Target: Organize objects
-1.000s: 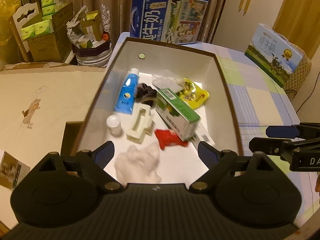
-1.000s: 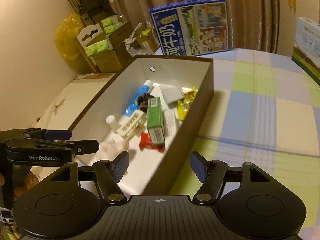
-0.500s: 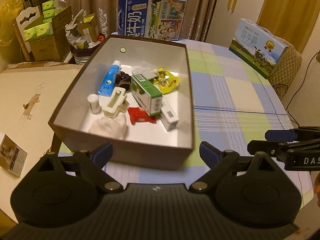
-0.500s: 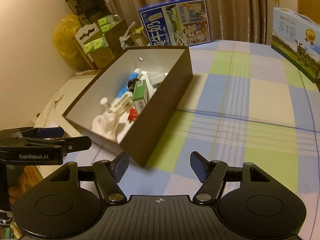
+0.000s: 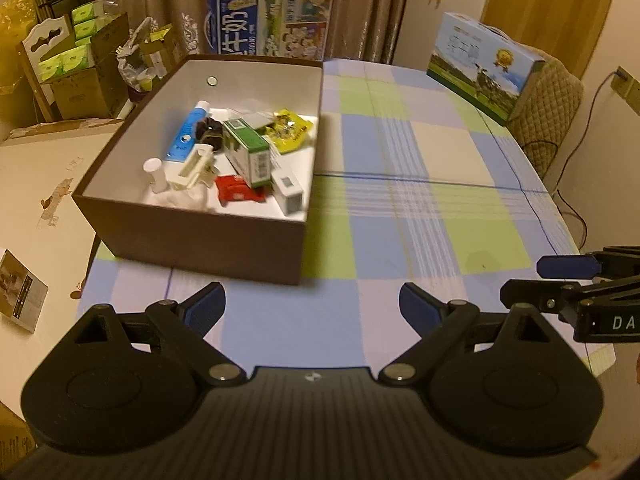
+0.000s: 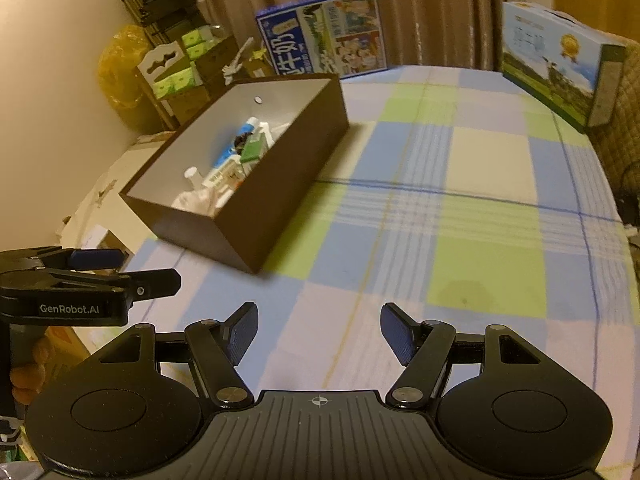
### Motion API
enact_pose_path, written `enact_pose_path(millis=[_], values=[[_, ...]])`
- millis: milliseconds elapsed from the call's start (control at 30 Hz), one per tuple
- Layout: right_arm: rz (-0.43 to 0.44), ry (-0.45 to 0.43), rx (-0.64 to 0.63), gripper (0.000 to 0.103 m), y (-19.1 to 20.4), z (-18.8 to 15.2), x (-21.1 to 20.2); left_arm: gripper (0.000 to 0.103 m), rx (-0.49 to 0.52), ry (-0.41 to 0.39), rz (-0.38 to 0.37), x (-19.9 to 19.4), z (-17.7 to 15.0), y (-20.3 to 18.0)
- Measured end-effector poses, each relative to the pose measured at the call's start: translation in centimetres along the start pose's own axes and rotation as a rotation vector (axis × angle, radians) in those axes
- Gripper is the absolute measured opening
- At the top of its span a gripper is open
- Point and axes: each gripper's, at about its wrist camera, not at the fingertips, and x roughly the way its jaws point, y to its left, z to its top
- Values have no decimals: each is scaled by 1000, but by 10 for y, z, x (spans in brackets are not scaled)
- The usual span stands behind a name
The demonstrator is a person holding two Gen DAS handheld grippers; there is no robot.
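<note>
box: the brown cardboard box with white inside point(image 5: 200, 236) sits ahead and left of both grippers, long axis running away from them
nearer: left gripper point(image 5: 308, 304), pretty sure
grippers: left gripper and right gripper point(image 6: 318, 334) both spread wide, holding nothing
contents: green carton point(image 5: 246, 152), blue tube point(image 5: 186, 136), red packet point(image 5: 238, 194) piled inside
hidden: near wall covers the front items; labels are too blurry

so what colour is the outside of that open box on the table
Dark brown outside, pale inside; clearest in the left wrist view.

Black left gripper point(image 5: 310, 304) and right gripper point(image 6: 318, 332), blue-padded fingers point(image 6: 242, 330), silver pivot screws, white "GenRobot.AI" lettering
</note>
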Motion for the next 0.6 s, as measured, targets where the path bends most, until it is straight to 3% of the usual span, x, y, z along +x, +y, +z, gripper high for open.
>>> enact_pose_path(millis=[600], values=[[-91, -42, 85, 65, -48, -40, -54, 92, 66, 1, -62, -13, -24, -68]])
